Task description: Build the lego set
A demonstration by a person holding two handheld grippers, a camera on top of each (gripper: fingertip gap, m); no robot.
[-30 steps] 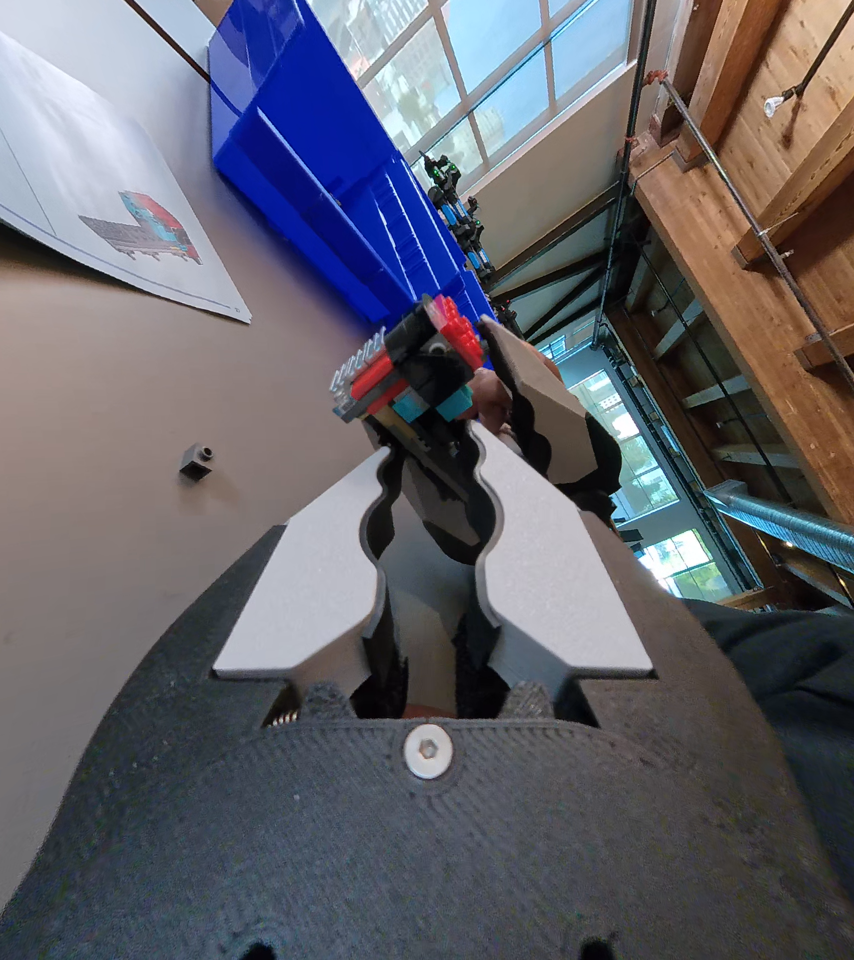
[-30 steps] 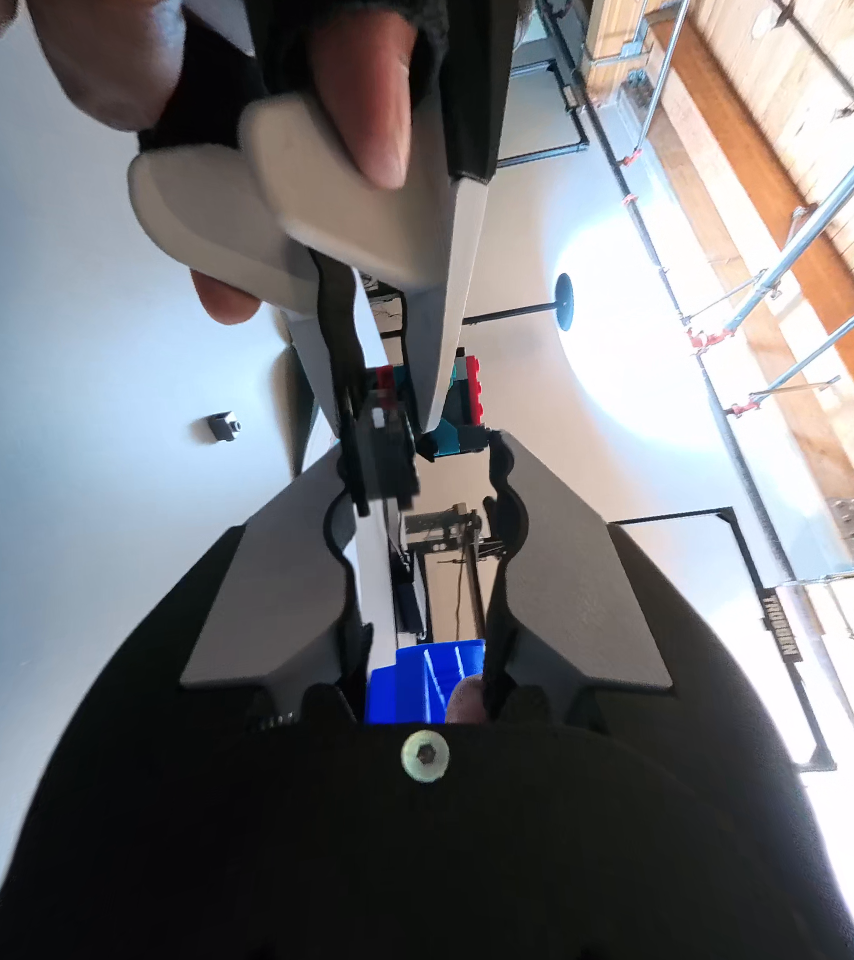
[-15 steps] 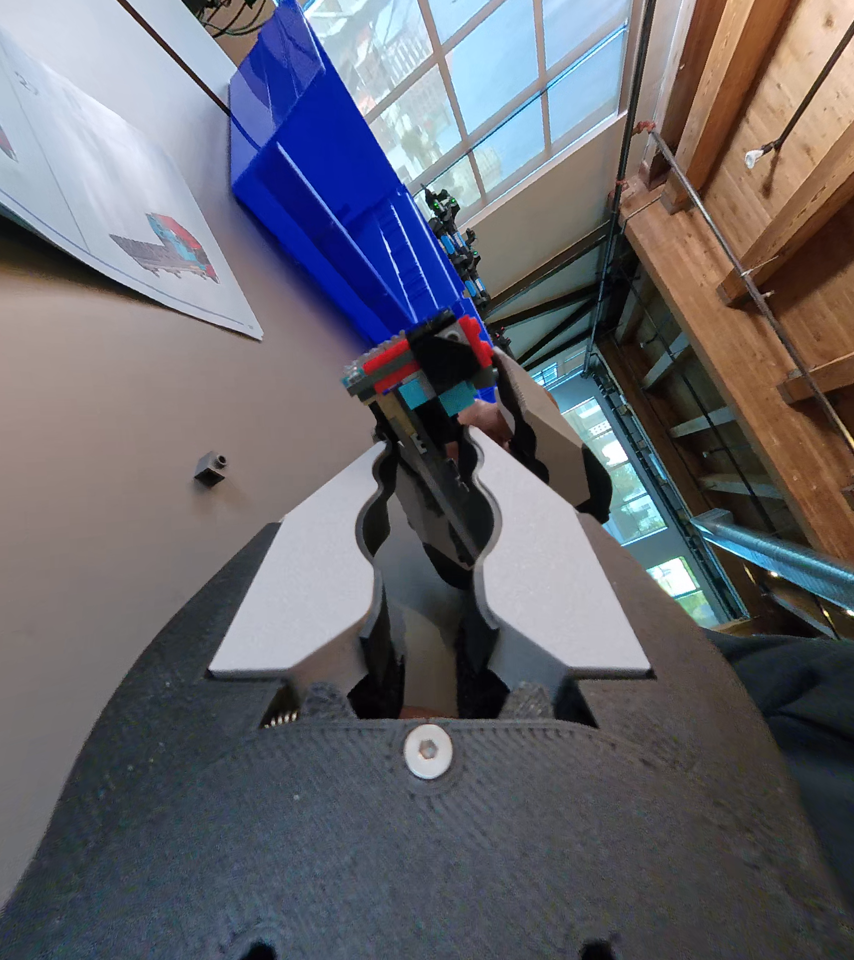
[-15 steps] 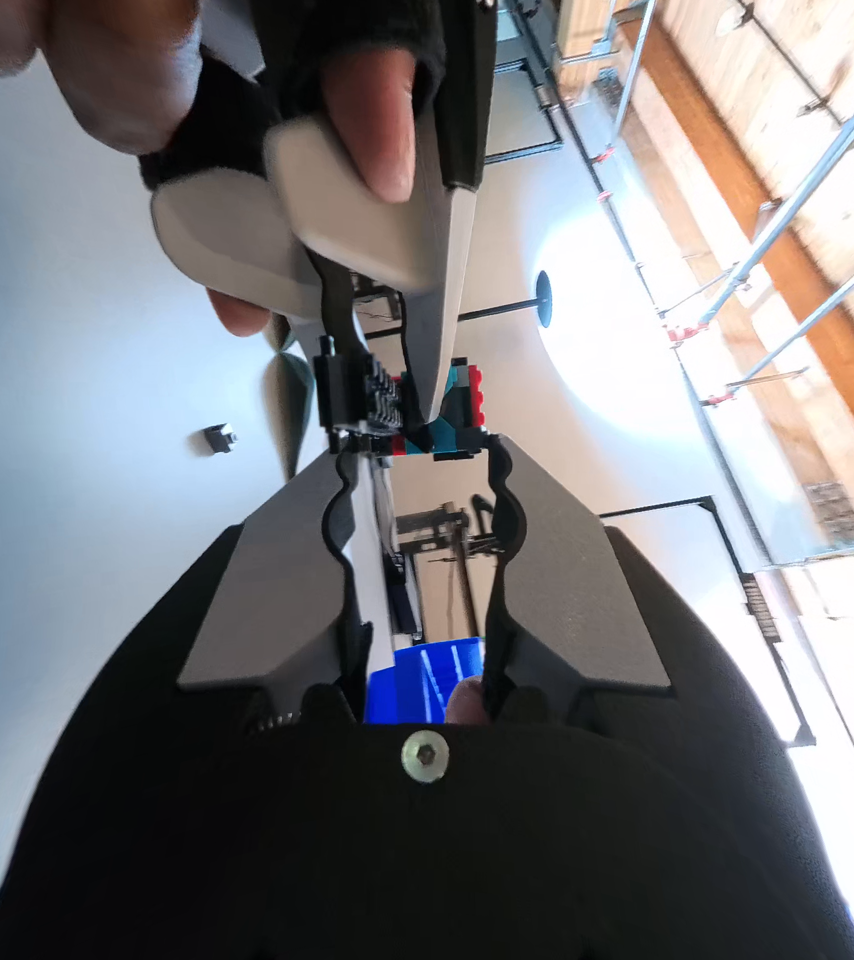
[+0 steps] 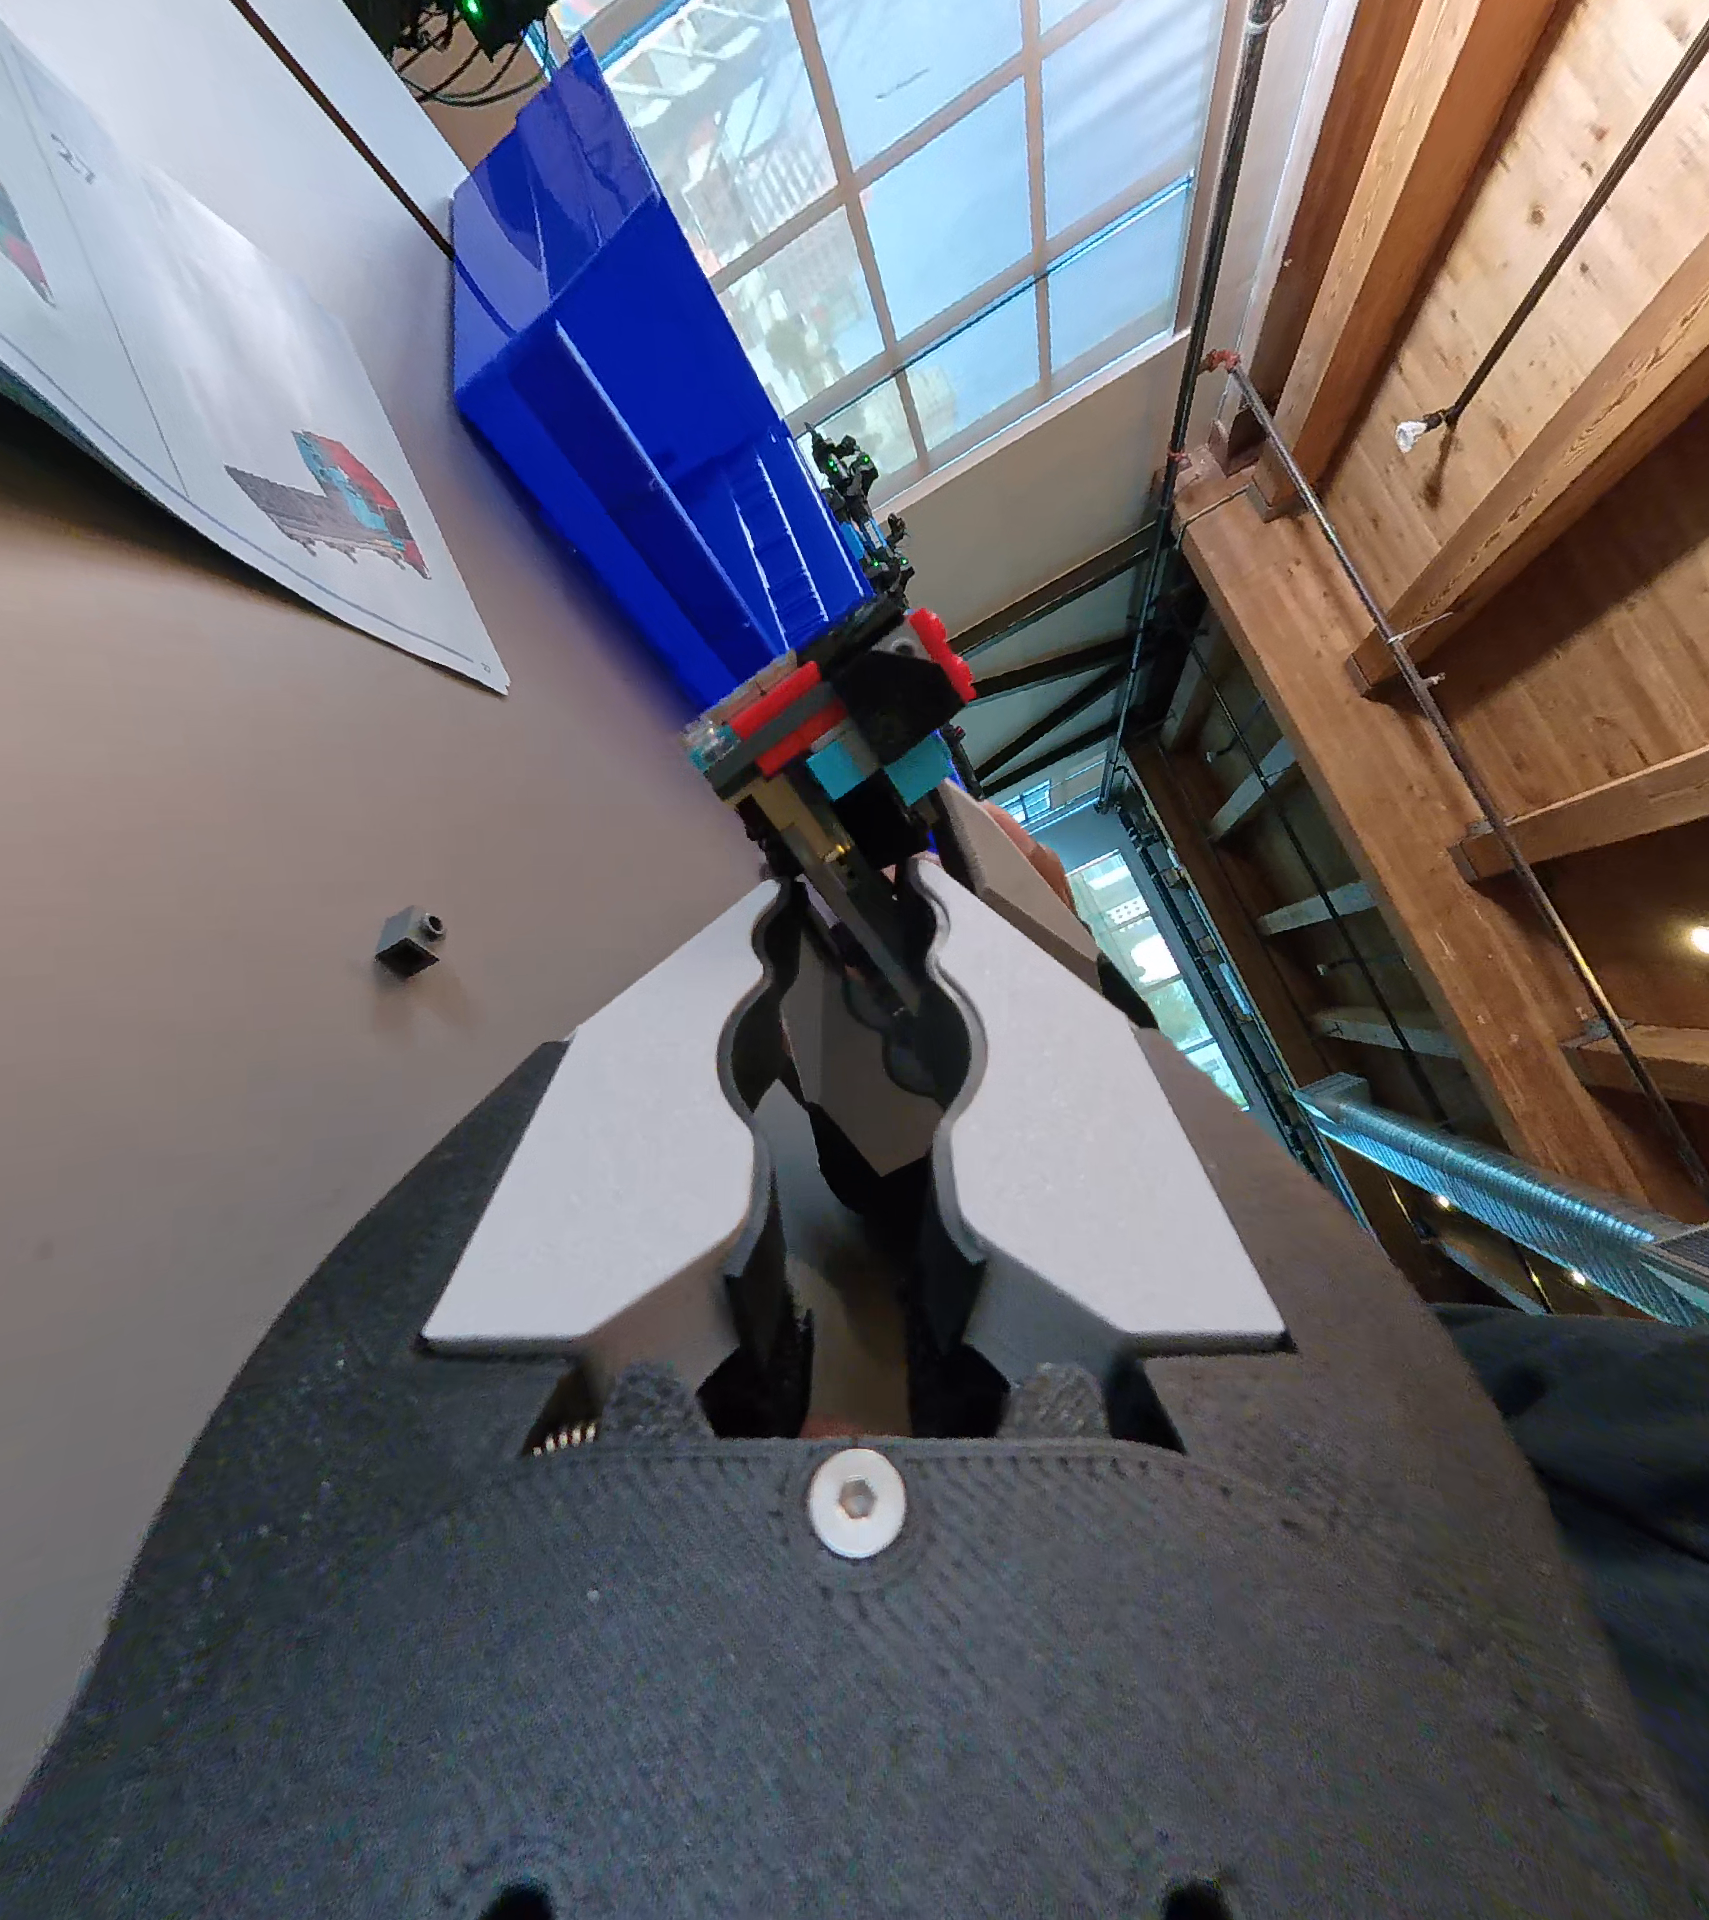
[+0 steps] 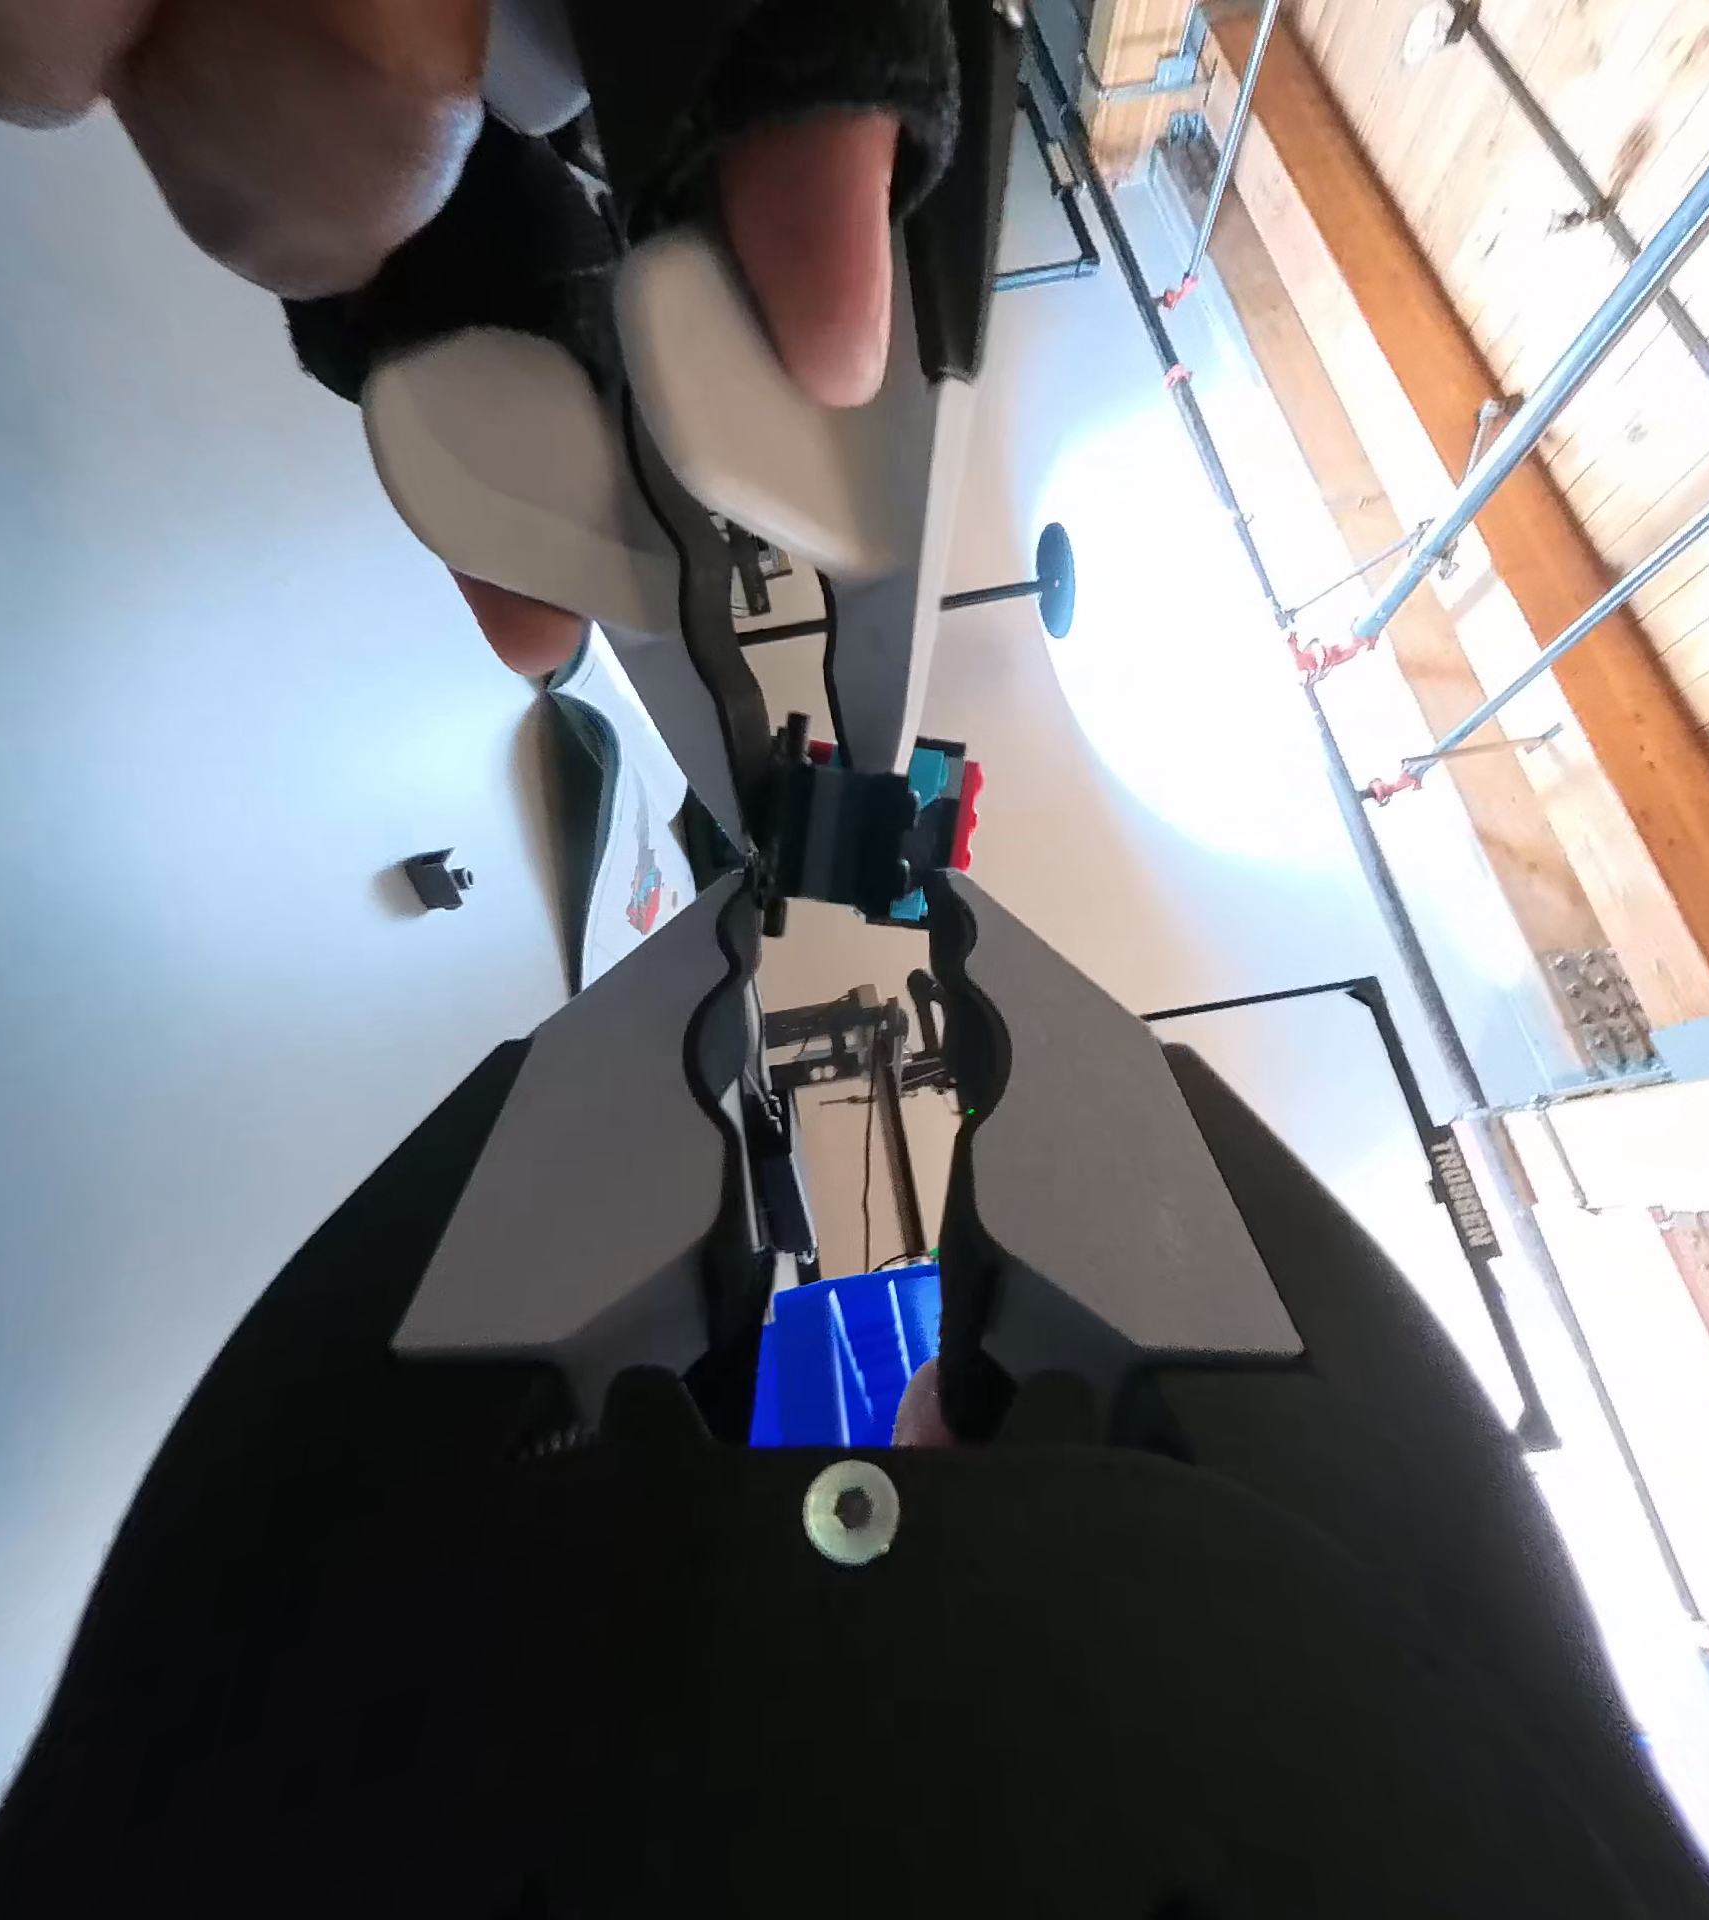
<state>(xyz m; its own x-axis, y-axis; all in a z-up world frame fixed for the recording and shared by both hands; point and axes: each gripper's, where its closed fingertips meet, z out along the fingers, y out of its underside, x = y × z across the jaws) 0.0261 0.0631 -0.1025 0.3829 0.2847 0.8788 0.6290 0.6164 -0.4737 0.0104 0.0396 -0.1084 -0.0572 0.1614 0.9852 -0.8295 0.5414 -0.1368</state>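
The lego assembly is a small block of red, teal, black and dark grey bricks, held in the air above the table. My left gripper is shut on the dark grey plate that sticks out of its underside. In the right wrist view the assembly sits at the tips of my right gripper, whose pads touch it on both sides. The left gripper comes down onto it from above, with a person's hand on it. One right finger shows behind the assembly.
A loose dark grey brick lies on the table to the left, also in the right wrist view. An open instruction booklet lies farther back. A blue bin stands behind it by the window.
My right jaws have closed in from wide open onto the sides of the assembly. My left jaws have tightened a little on the plate. The assembly has turned slightly in the left grasp.
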